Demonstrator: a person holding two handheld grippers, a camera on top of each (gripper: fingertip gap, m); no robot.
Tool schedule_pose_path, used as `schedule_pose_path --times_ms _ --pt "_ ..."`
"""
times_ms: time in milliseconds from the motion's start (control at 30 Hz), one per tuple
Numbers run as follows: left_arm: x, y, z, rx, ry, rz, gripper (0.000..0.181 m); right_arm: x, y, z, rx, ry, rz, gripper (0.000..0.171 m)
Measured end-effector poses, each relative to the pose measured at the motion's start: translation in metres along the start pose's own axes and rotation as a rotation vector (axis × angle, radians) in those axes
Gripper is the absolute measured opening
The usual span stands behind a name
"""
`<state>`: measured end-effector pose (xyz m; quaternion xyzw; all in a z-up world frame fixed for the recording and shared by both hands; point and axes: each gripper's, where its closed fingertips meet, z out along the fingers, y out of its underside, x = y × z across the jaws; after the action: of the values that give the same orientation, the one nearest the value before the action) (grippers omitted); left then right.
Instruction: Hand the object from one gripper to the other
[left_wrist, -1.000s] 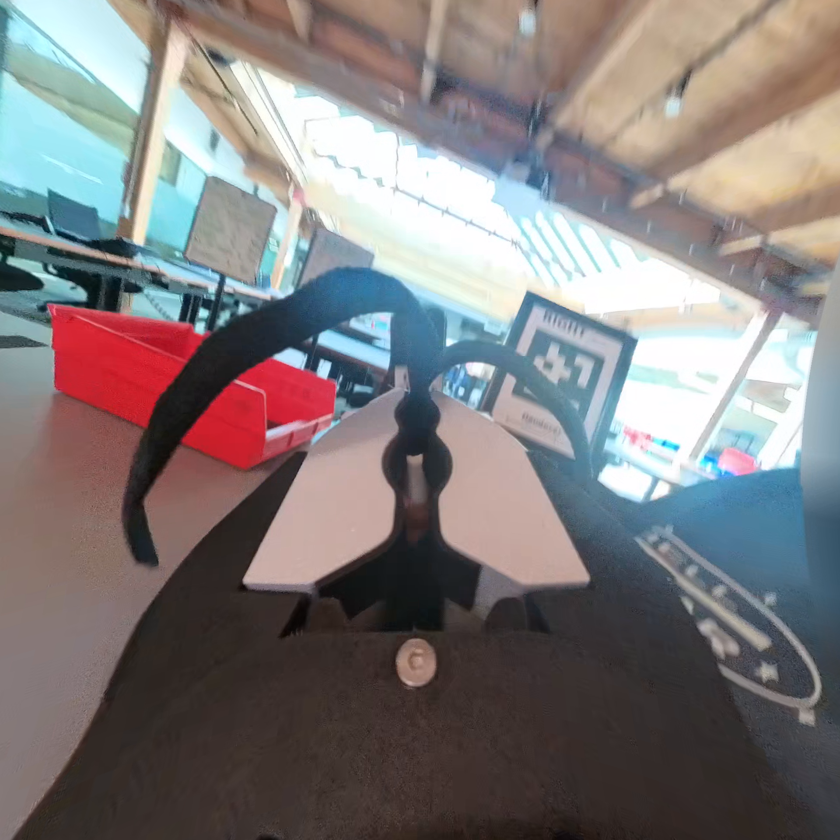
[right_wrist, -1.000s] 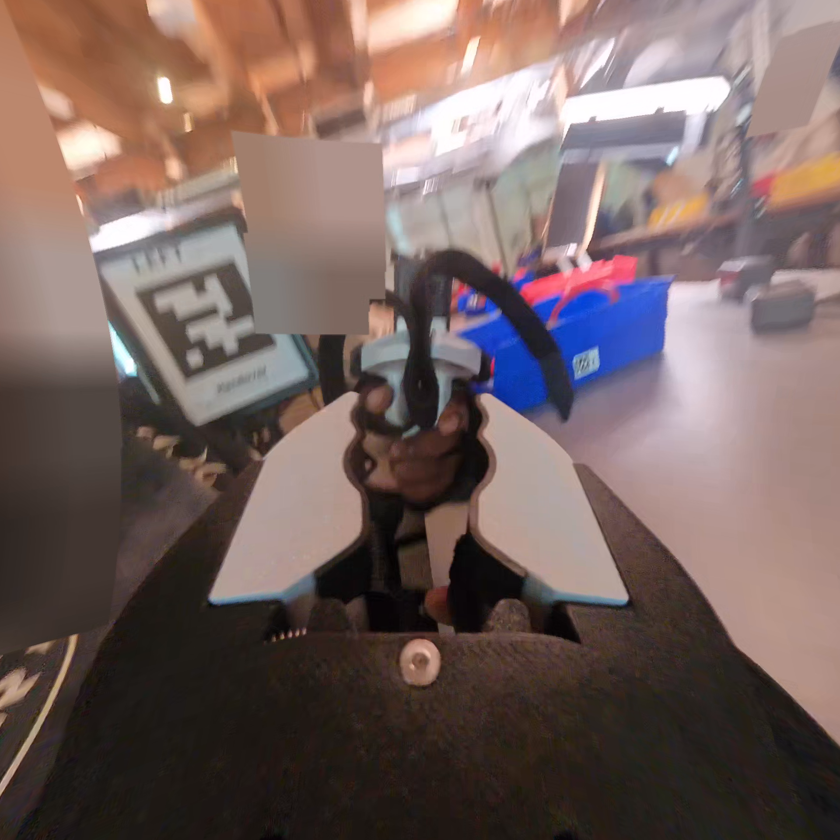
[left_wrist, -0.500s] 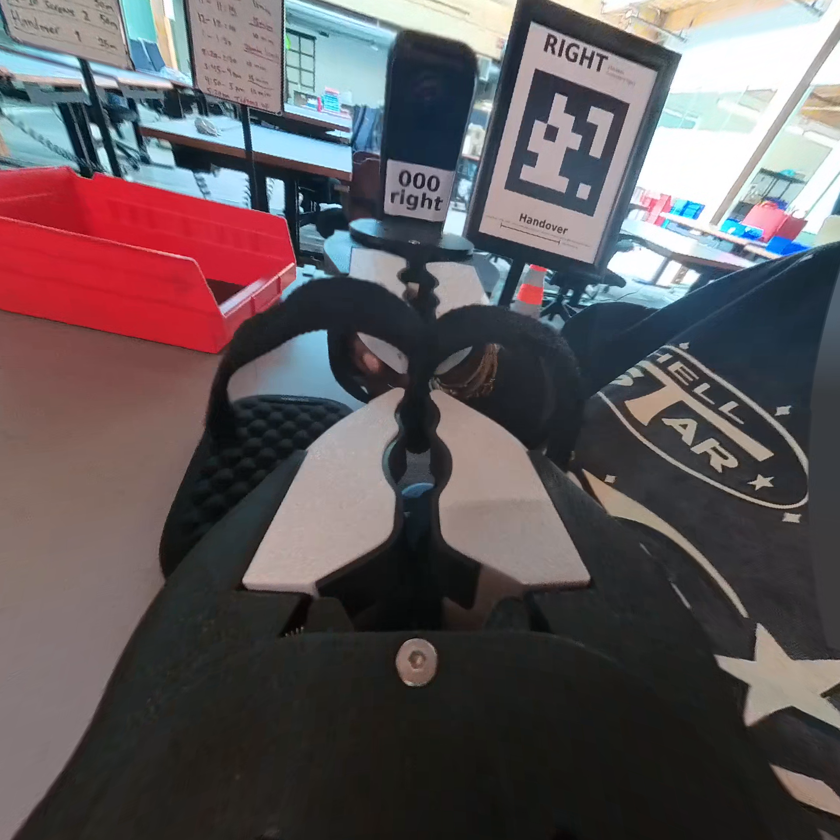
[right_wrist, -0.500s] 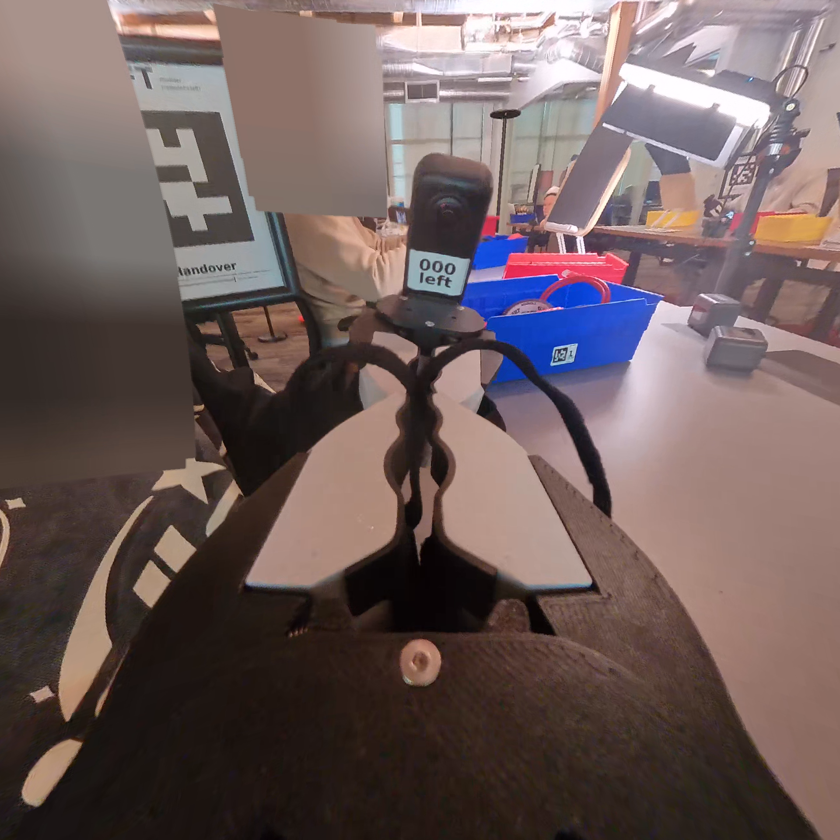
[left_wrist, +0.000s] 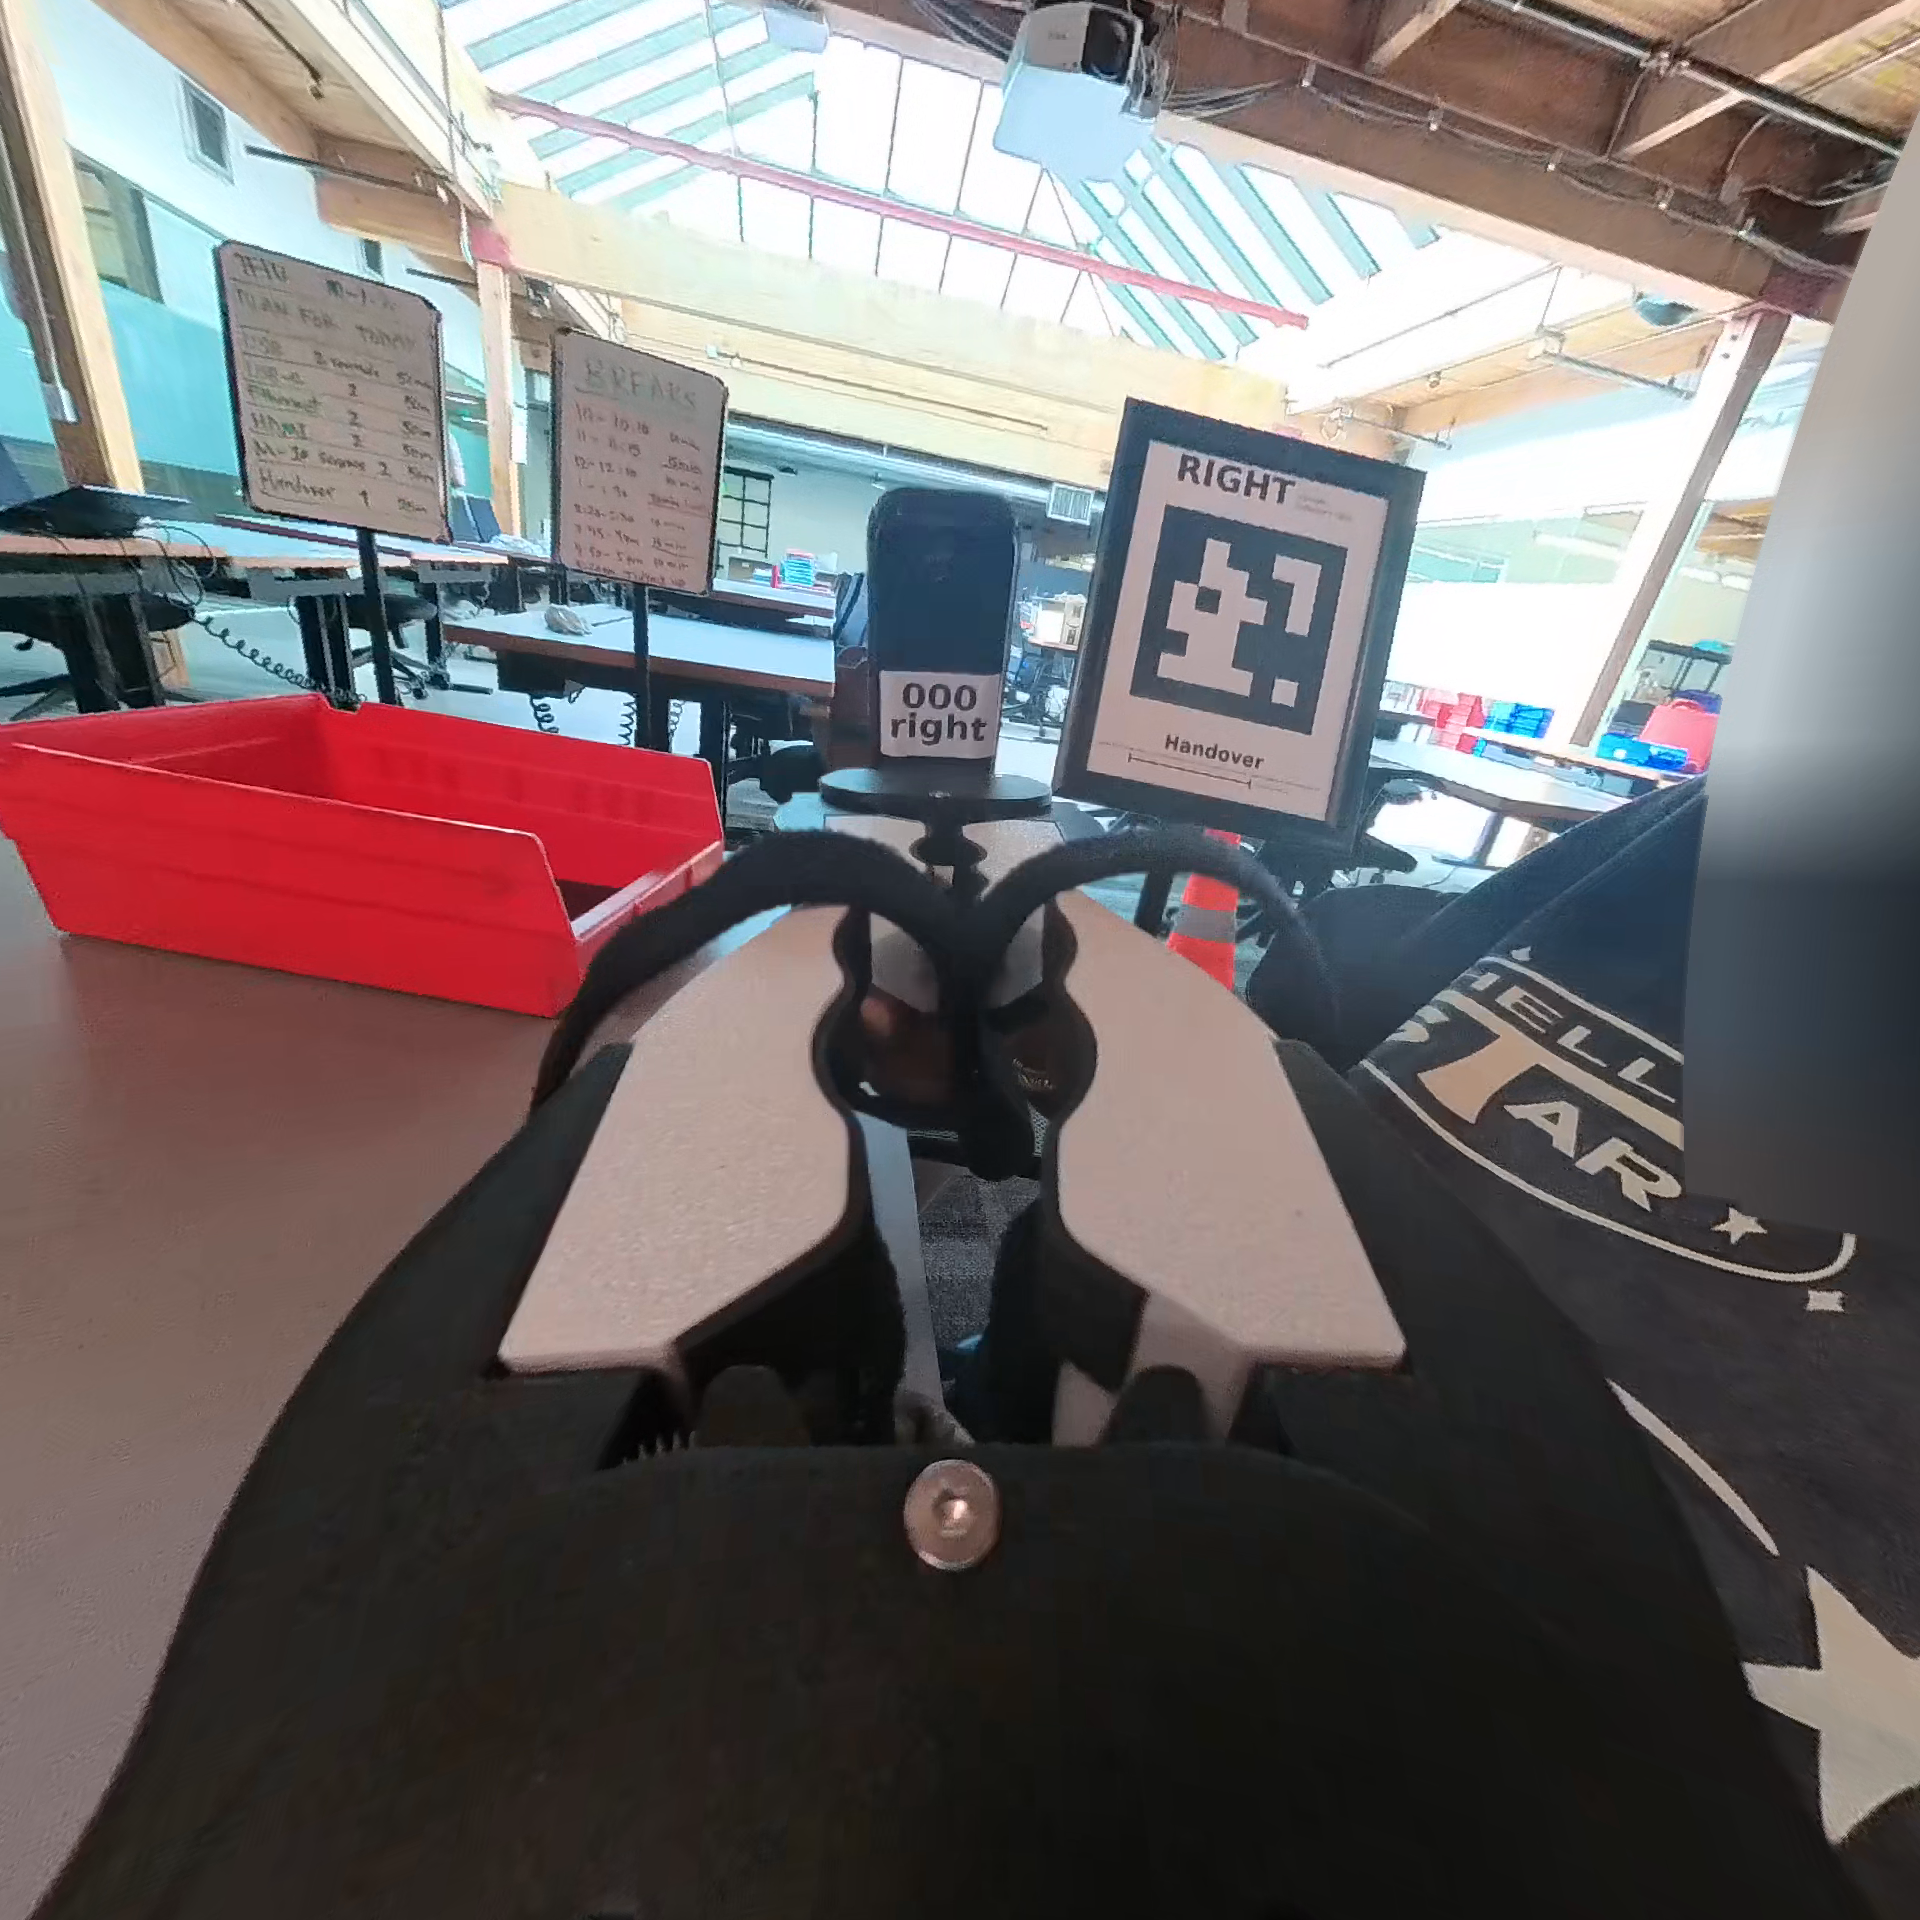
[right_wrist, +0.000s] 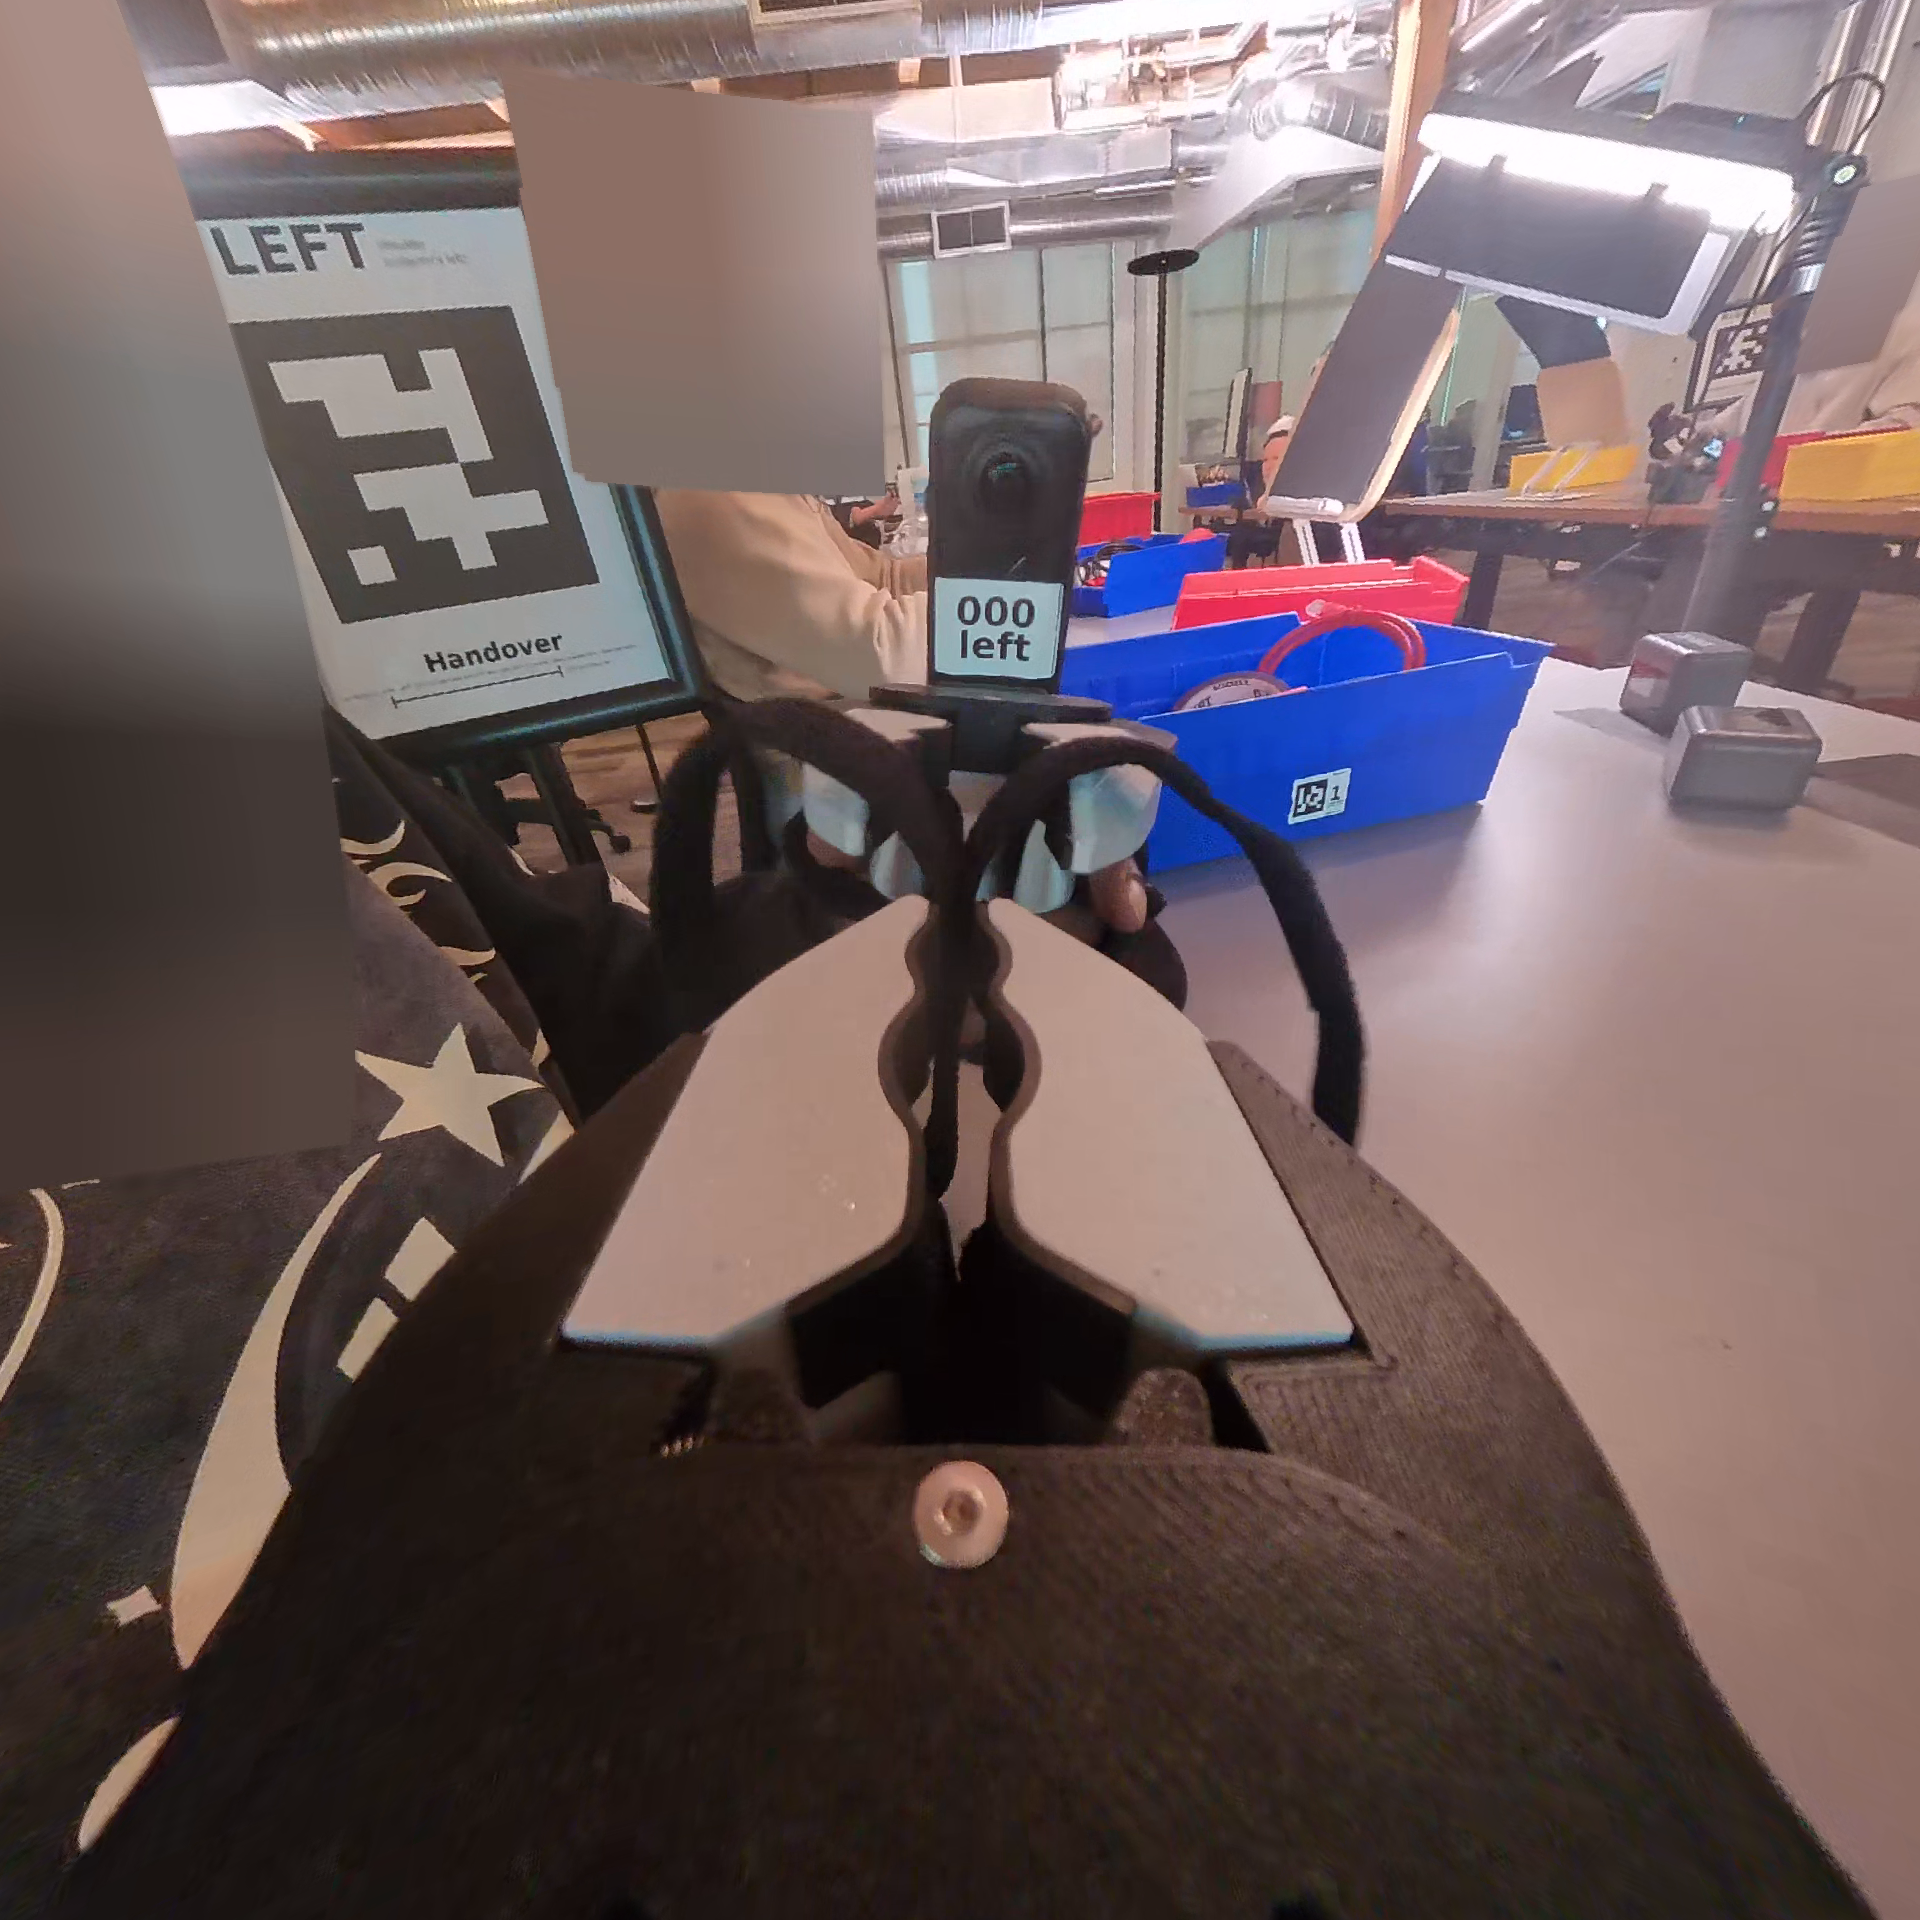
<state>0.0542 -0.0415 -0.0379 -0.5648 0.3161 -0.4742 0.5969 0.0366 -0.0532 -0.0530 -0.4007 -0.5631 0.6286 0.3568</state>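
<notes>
1. Between your two grippers, a black fabric strap is hanging above the near edge of the grey table, with the two tools facing each other nose to nose.
2. Your right gripper is pinching the strap's middle: its grey fingers are pressing together with only the black band between them.
3. Your left gripper is standing spread; a clear gap is showing between its grey fingers, and the strap is passing through that gap without being squeezed, as far as the left wrist view shows.
4. The strap is arching into two loops, one to each side of the pinch, so its long axis is running crosswise to both grippers; both ends are drooping downward. In the right wrist view one end is hanging over the table side and the other over the side of your dark printed clothing.
5. Behind the strap, a red bin is sitting on the table in the left wrist view, and a blue bin is sitting there in the right wrist view.
6. Framed marker boards are standing behind each opposing gripper, and a black camera is riding upright on top of the left one.
</notes>
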Motion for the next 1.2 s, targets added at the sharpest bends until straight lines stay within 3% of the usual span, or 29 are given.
schedule_pose_path --times_ms 200,333,467,600,800,1067,1200 --pt "0.003 -0.002 0.0 0.024 0.013 0.015 0.006 -0.001 0.002 0.002 -0.015 0.001 -0.013 0.005" --pt "0.004 0.004 0.001 -0.013 0.025 0.02 0.006 -0.003 0.007 0.001 -0.041 -0.033 0.012 0.007" --pt "0.007 0.018 0.002 -0.125 0.045 0.026 0.004 -0.002 -0.001 -0.005 -0.036 -0.014 -0.017 0.043" --pt "0.014 0.031 0.007 -0.203 0.079 0.034 0.005 -0.006 0.003 -0.001 -0.059 -0.014 -0.039 0.041" --pt "0.01 0.031 0.002 -0.229 0.058 0.051 0.005 -0.007 -0.002 0.001 -0.009 -0.029 0.014 0.014" --pt "0.008 0.039 0.003 -0.282 0.031 0.096 0.005 -0.008 -0.004 0.003 0.02 -0.044 0.028 0.006" --pt "0.004 0.029 0.005 -0.208 0.01 0.1 0.034 -0.005 -0.004 0.0 0.014 -0.027 0.035 0.006"
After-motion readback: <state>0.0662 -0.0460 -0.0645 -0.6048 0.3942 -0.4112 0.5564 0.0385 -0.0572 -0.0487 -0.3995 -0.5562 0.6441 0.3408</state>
